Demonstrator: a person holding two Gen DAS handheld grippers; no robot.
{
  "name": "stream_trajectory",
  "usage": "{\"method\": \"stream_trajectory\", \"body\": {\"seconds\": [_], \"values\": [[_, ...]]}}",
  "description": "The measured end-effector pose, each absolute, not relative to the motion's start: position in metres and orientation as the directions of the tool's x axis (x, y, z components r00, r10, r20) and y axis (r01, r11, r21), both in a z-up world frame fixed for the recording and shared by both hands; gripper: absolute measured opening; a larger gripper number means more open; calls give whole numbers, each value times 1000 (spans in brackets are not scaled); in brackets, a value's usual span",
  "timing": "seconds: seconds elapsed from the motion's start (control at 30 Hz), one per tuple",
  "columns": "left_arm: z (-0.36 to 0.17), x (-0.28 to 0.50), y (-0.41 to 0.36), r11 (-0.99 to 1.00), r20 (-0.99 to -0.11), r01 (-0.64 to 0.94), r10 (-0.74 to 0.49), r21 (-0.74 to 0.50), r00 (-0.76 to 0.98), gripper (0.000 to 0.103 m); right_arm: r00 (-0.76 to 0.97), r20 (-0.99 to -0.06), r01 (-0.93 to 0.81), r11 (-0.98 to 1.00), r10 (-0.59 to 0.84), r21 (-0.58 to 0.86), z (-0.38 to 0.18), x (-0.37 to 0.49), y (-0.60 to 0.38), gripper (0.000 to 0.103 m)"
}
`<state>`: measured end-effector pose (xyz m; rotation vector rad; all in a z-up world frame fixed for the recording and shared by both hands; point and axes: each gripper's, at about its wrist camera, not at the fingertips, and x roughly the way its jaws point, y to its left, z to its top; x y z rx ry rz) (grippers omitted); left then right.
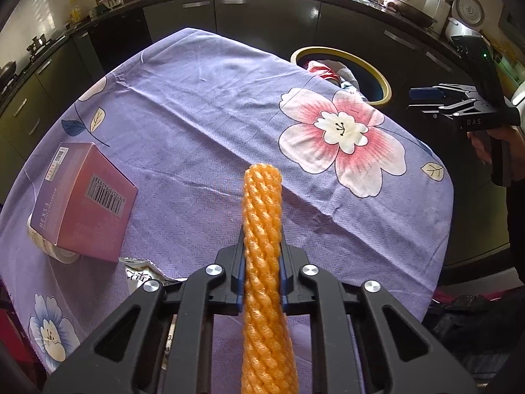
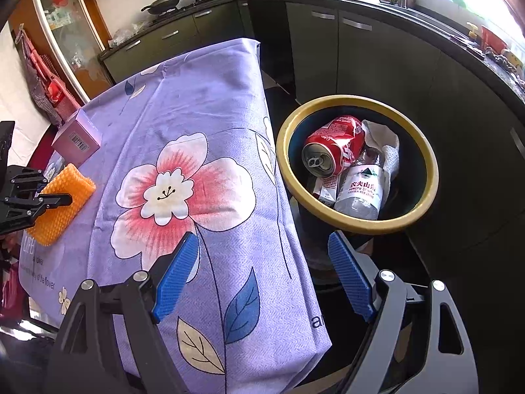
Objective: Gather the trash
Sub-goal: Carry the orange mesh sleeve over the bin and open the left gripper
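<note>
One orange foam fruit net (image 1: 262,262) is clamped between the fingers of the left gripper (image 1: 262,274), held above the near part of the tabletop (image 1: 197,115), which is covered by a purple cloth printed with flowers and leaves. One pink carton (image 1: 88,203), bearing a barcode and the lettering "HEXZE", lies tilted at the left of the cloth, resting on one white roll (image 1: 49,246) partly hidden beneath it; one crumpled printed wrapper (image 1: 144,272) lies just beside the carton. One yellow-rimmed bin (image 2: 430,177) stands beside the tabletop's right edge. Inside it are one dented red Coca-Cola can (image 2: 334,151), one clear bottle (image 2: 361,190) labelled "农夫山泉 NONGFU SPRING", one small carton (image 2: 325,190) and one white crumpled tissue (image 2: 387,144). The right gripper (image 2: 265,275) hovers over the cloth's edge near the bin, its blue-padded fingers (image 2: 177,275) spread apart and holding nothing.
</note>
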<state>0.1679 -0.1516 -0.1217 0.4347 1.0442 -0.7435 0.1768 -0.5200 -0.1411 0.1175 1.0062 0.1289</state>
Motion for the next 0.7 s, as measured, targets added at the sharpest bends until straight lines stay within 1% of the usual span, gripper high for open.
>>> {"method": "stream_trajectory", "body": {"seconds": [0.2, 0.33, 0.5, 0.7], "values": [[-99, 157, -159, 669, -874, 743, -368, -13, 316, 14, 543, -828, -46, 989, 140, 137, -136, 166, -522, 81], [-77, 151, -181, 636, -862, 771, -403, -23, 307, 14, 552, -826, -17, 992, 112, 122, -135, 153, -534, 81], [-56, 154, -240, 566, -841, 824, -463, -37, 280, 14, 572, -818, 47, 994, 58, 103, -135, 135, -560, 81], [-48, 181, -346, 484, -807, 871, -545, -82, 227, 14, 582, -813, 102, 990, 22, 100, -136, 116, -591, 81]]}}
